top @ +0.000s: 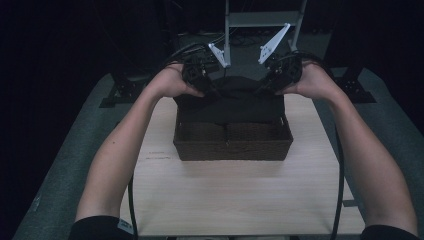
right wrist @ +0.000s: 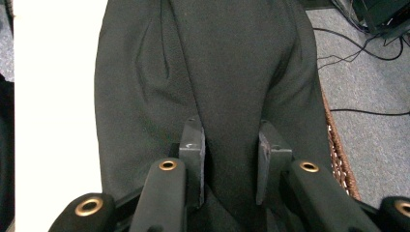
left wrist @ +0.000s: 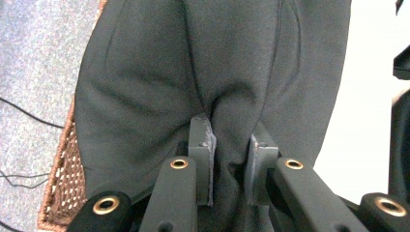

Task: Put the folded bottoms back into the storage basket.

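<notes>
A black cloth (top: 231, 102) hangs over the back half of a dark brown wicker basket (top: 232, 147) in the middle of the table. My left gripper (top: 202, 75) holds the cloth's back left part and my right gripper (top: 277, 74) its back right part, both above the basket's far rim. In the left gripper view a bunched fold of the cloth (left wrist: 159, 82) is pinched between the two pads (left wrist: 202, 145). The right gripper view has another fold of the cloth (right wrist: 227, 72) clamped between the pads (right wrist: 191, 145). The basket's woven edge (left wrist: 65, 179) peeks out beside the cloth.
The basket stands on a light wooden table (top: 235, 195) with grey carpet (top: 65, 165) around it. A white metal stand (top: 260, 20) and black frame legs (top: 120, 92) are behind the table. Cables (right wrist: 358, 43) lie on the carpet.
</notes>
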`<state>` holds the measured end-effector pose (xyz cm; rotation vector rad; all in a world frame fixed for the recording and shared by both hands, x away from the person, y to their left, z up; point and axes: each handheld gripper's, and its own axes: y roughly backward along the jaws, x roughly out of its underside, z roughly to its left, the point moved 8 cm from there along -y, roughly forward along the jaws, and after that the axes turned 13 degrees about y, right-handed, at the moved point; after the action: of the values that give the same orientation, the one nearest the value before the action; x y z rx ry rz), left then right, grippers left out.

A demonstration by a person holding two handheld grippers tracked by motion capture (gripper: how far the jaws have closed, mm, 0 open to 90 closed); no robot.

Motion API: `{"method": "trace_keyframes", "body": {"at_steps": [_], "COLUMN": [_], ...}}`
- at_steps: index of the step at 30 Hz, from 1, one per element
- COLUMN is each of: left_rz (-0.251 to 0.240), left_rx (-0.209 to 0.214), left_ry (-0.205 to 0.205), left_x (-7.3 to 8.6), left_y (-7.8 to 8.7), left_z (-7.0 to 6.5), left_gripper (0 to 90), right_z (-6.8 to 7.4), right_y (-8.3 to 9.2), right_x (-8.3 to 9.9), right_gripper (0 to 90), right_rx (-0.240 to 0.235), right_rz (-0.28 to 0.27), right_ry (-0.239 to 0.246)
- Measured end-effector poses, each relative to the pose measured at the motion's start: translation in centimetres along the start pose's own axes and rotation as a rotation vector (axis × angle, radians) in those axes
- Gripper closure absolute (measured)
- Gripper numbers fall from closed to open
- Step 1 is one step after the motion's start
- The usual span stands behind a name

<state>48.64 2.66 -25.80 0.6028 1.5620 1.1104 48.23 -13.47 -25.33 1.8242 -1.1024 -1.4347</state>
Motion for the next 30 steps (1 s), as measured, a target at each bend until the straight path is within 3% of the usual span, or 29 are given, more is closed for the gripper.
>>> {"method": "trace_keyframes", "body": {"at_steps": [3,10,20,24,30], "left_rz": [-0.012,-0.034,-0.023,-0.029,-0.017], "left_rx": [-0.023,-0.008,-0.027,-0.029,-0.034], "left_ry": [0.0,0.006,0.019,0.022,0.028], "left_x": [-0.2,-0.6,-1.0,-1.2,-1.4], "left_y": [-0.2,-1.3,-1.0,-0.5,-1.4], "left_z": [0.8,2.6,3.9,4.2,4.6], "left_gripper": [76.7,76.8,77.1,77.2,77.2], "right_z": [-0.6,-2.2,-3.5,-3.9,-4.4], "right_y": [-0.3,-1.2,-1.6,-1.4,-1.8], "right_x": [0.2,1.0,0.8,0.6,1.1], "right_gripper": [69.0,68.9,68.9,68.9,68.8], "right_rx": [0.004,0.013,0.019,0.022,0.022], "right_rz": [-0.007,-0.011,0.007,-0.011,-0.005], "right_ry": [-0.011,-0.029,-0.045,-0.05,-0.062]}}
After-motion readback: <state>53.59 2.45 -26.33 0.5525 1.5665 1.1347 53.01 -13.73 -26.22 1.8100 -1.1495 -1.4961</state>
